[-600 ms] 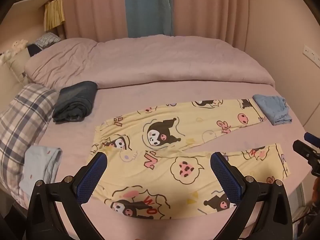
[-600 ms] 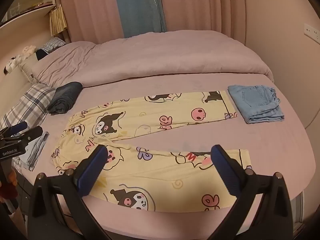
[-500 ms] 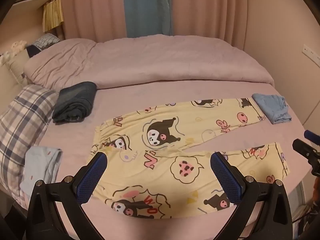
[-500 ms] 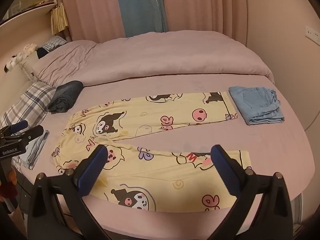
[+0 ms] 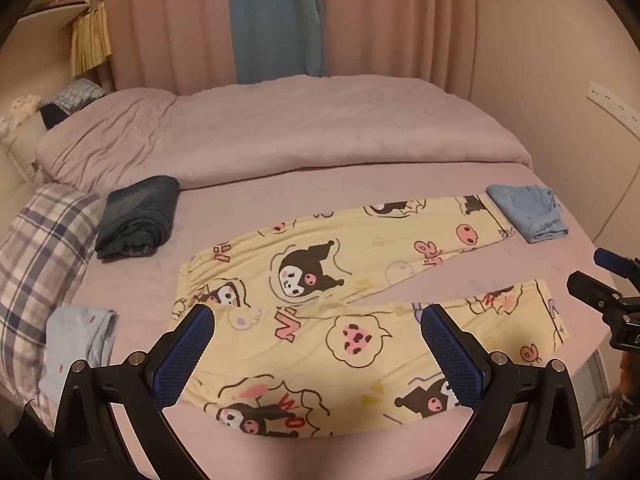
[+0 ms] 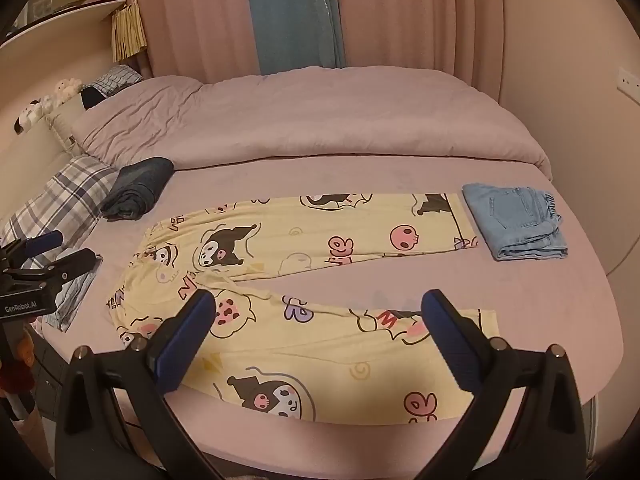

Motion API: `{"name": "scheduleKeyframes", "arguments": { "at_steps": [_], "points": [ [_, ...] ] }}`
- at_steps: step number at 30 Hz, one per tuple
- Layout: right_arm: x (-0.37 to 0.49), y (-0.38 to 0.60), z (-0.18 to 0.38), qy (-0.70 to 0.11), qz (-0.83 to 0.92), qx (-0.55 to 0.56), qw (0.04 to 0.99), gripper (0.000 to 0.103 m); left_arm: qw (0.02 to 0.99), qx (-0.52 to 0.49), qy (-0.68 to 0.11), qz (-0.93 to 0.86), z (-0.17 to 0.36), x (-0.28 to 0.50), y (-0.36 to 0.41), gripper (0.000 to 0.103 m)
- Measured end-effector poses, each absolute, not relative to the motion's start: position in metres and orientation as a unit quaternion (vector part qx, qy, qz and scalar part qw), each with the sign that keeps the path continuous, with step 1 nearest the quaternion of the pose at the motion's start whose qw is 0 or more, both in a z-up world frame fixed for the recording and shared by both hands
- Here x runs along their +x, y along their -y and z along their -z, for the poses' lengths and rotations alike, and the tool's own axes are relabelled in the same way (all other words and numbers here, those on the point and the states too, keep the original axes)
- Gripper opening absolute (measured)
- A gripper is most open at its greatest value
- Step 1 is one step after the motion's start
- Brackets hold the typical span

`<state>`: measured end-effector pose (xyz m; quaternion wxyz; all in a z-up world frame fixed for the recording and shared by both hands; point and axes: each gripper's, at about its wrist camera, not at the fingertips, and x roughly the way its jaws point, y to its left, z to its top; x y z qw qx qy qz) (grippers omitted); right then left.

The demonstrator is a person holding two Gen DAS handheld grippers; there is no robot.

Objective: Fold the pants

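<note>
Both grippers, left gripper and right gripper, jaws apart, empty, above flat yellow cartoon-print cotton pants; advise pinching near leg's edge, folding onto far leg

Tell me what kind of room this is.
Most likely a bedroom: a bed with a bunched duvet, a plaid pillow at its head, and long curtains behind. Yellow cartoon pants lie spread on it.
</note>
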<state>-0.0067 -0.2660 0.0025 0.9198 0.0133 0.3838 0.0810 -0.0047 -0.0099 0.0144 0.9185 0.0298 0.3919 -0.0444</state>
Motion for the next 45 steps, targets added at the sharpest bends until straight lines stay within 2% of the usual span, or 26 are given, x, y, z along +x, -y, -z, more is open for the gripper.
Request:
{"name": "scheduleKeyframes", "arguments": {
  "at_steps": [45],
  "points": [
    [-0.006, 0.273, -0.002, -0.39, -0.075, 0.015, 0.918, 0.103, 0.916, 0.031, -0.395, 0.064, -0.009, -0.011, 0.028, 0.103]
  ]
}}
